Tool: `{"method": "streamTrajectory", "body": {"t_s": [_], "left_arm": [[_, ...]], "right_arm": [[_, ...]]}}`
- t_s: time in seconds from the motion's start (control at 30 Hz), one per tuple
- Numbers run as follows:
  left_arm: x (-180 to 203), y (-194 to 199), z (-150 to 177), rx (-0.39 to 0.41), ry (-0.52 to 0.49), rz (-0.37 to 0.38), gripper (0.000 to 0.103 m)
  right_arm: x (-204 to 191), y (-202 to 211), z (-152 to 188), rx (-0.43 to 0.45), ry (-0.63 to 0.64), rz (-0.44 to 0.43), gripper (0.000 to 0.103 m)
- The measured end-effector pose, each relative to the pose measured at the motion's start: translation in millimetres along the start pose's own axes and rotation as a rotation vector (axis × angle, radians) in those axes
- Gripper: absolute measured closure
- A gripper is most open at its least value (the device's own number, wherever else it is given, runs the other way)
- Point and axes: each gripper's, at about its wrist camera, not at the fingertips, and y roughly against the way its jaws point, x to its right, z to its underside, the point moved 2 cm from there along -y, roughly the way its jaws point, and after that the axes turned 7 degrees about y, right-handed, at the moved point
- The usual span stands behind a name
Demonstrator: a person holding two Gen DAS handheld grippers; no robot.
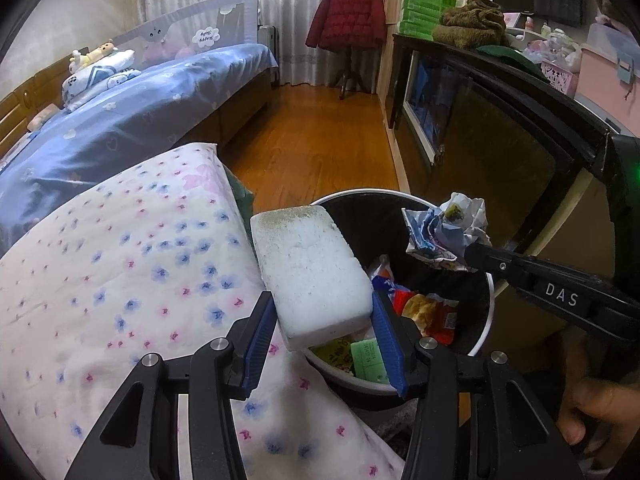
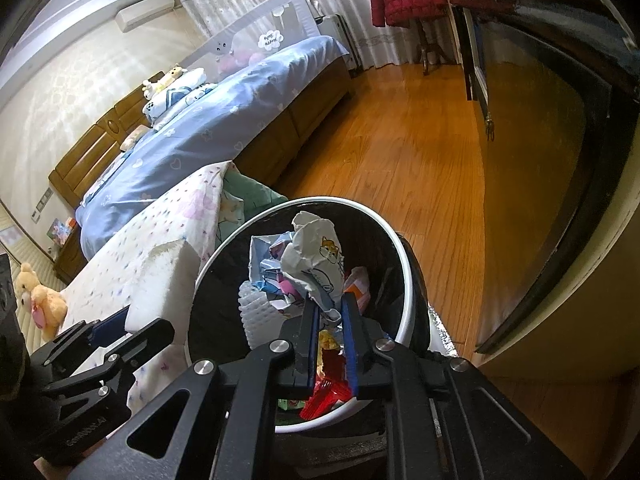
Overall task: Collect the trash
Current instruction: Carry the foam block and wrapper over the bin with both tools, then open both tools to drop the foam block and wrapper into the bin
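Bedroom with wood floor (image 1: 320,136); blue bed (image 1: 132,120) upper left. Left gripper (image 1: 324,320) clamps white foam block (image 1: 316,272) at bin (image 2: 400,264) rim, frame centre. Right gripper (image 2: 330,312) pinches crumpled paper wad (image 2: 312,256) over bin, wrappers (image 1: 432,312) inside.

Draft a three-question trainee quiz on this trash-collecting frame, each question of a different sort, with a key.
1. True or false: the left gripper holds a white foam block.
2. What is pinched in the right gripper? A) a red coat B) a crumpled printed paper wad C) a teddy bear
3. Fill in: the paper wad hangs over the open ____, which already contains wrappers.

Key
1. True; its blue pads press on both sides of the block.
2. B.
3. trash bin.
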Motion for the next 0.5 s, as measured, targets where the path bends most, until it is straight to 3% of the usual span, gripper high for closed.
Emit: {"method": "streamTrajectory", "body": {"t_s": [0.3,0.5], "left_arm": [[4.5,-2.9,-0.4,-0.008,-0.018,0.005,0.054],[8.9,-2.1,0.4,-0.013,-0.037,0.008,0.045]], "right_arm": [[-0.7,-2.6,-1.7,-0.004,0.007,0.002,0.090],[3.1,-2.9,-4.3,-0.003,-0.014,0.001,0.087]]}}
